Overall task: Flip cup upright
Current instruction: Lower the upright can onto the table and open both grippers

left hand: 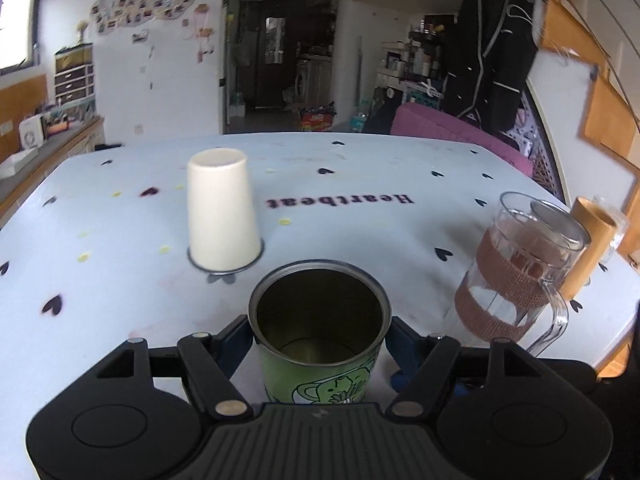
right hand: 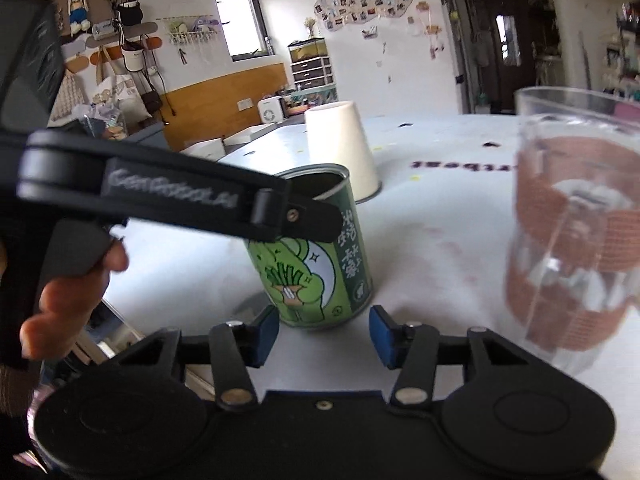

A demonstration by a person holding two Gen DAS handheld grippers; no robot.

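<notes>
A green printed tin cup (left hand: 320, 364) stands upright with its open mouth up, held between the blue pads of my left gripper (left hand: 319, 336), which is shut on its sides. From the right wrist view the same green tin cup (right hand: 320, 272) rests on the pale tablecloth (right hand: 440, 248), slightly tilted, with one left finger (right hand: 308, 220) across its upper wall. My right gripper (right hand: 324, 336) is open just in front of the cup's base, nothing between its pads. A white paper cup (left hand: 222, 212) stands upside down behind.
A clear glass mug (left hand: 516, 276) with a brown woven band stands at the right, large and blurred as the glass mug (right hand: 576, 236) in the right wrist view. A wooden cylinder (left hand: 588, 244) is behind it. A hand (right hand: 68, 300) grips the left tool. The table's edge (left hand: 616, 344) is near right.
</notes>
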